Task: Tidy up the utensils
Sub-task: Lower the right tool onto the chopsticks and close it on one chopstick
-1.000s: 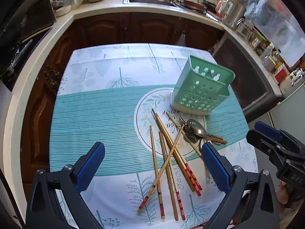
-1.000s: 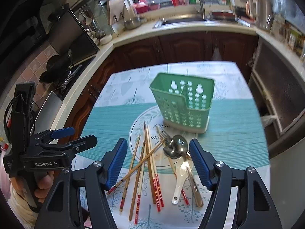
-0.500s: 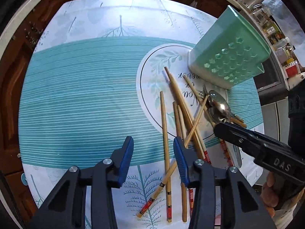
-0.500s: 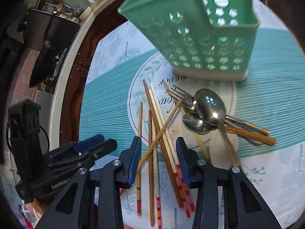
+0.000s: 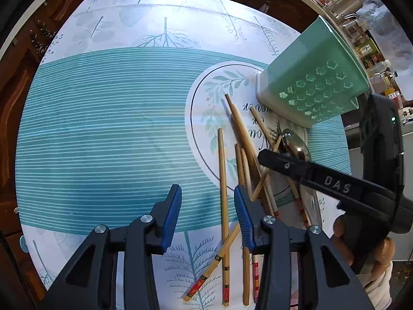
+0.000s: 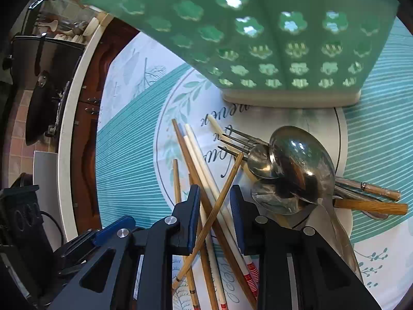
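Note:
Several wooden chopsticks [image 5: 223, 193] lie crossed on the tablecloth, also shown in the right wrist view [image 6: 206, 193]. Metal spoons [image 6: 299, 165] and a fork [image 6: 237, 142] lie right of them. A green perforated utensil holder [image 5: 312, 75] stands behind; it also shows in the right wrist view [image 6: 258, 33]. My left gripper [image 5: 207, 211] is partly open and empty, low over the cloth, with the leftmost chopstick near its right finger. My right gripper [image 6: 214, 206] is narrowly open, straddling several crossed chopsticks; its jaws do not press on them. It shows from the side in the left wrist view [image 5: 263, 155].
The tablecloth [image 5: 103, 129] has a teal striped band and a round printed motif [image 6: 165, 134]. A dark wood cabinet and white counter edge [image 6: 69, 134] curve round the left. Jars and bottles [image 5: 361, 41] stand on the counter at the far right.
Both grippers have dropped lower and closer to the utensils. Both jaw gaps have narrowed. The right gripper now straddles the crossed chopsticks.

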Motion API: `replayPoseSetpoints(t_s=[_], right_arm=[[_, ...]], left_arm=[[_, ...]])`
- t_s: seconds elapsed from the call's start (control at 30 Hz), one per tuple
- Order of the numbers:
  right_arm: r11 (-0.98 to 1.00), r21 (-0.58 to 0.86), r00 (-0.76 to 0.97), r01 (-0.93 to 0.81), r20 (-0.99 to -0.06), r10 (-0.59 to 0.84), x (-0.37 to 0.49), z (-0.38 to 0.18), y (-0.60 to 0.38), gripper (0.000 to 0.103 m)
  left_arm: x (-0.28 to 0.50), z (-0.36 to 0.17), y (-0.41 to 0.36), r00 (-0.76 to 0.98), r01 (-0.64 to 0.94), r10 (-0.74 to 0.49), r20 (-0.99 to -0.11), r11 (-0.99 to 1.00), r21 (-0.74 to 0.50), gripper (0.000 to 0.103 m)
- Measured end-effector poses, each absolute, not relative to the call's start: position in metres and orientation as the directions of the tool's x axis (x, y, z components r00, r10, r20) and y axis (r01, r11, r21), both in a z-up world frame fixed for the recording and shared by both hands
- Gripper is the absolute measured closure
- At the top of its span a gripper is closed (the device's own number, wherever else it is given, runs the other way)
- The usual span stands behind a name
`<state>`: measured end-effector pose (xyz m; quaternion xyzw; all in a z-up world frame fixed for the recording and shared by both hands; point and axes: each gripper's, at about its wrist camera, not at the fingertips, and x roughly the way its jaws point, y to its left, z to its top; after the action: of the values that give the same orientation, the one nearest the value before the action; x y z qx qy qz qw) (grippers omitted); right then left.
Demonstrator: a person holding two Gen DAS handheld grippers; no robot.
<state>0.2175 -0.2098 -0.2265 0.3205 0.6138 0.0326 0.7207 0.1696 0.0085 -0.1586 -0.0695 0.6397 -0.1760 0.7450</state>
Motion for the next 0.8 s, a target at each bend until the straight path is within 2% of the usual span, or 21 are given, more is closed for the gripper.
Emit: replayPoseSetpoints(t_s=[0.13,0.17,0.2,0.4,0.8], right_arm=[[0.782,0.508,0.254,0.361,-0.861,0.441,0.224,-0.232,-0.206,0.083],[0.783,0.504,0.256,0.364,-0.863,0.436,0.225,-0.233,-0.205,0.086],[0.782,0.505,0.253,0.365,-0.862,0.439,0.224,-0.234,-0.206,0.093],[0.758,0.537,0.276,0.371,-0.843,0.462,0.214,-0.230,-0.213,0.097],[0.734,0.586,0.306,0.343,-0.809,0.502,0.191,-0.221,-0.221,0.098]], left_arm=[[0.176,-0.156,0.005,0.129,0.161,-0.369,-0.921,0.924,-0.347,0.062],[0.178,-0.156,0.004,0.131,0.155,-0.372,-0.919,0.923,-0.352,0.062],[0.182,-0.155,0.004,0.134,0.143,-0.382,-0.914,0.921,-0.364,0.062],[0.203,-0.155,-0.004,0.151,0.069,-0.458,-0.876,0.889,-0.452,0.065],[0.234,-0.182,-0.025,0.160,-0.027,-0.485,-0.860,0.868,-0.495,0.083]])
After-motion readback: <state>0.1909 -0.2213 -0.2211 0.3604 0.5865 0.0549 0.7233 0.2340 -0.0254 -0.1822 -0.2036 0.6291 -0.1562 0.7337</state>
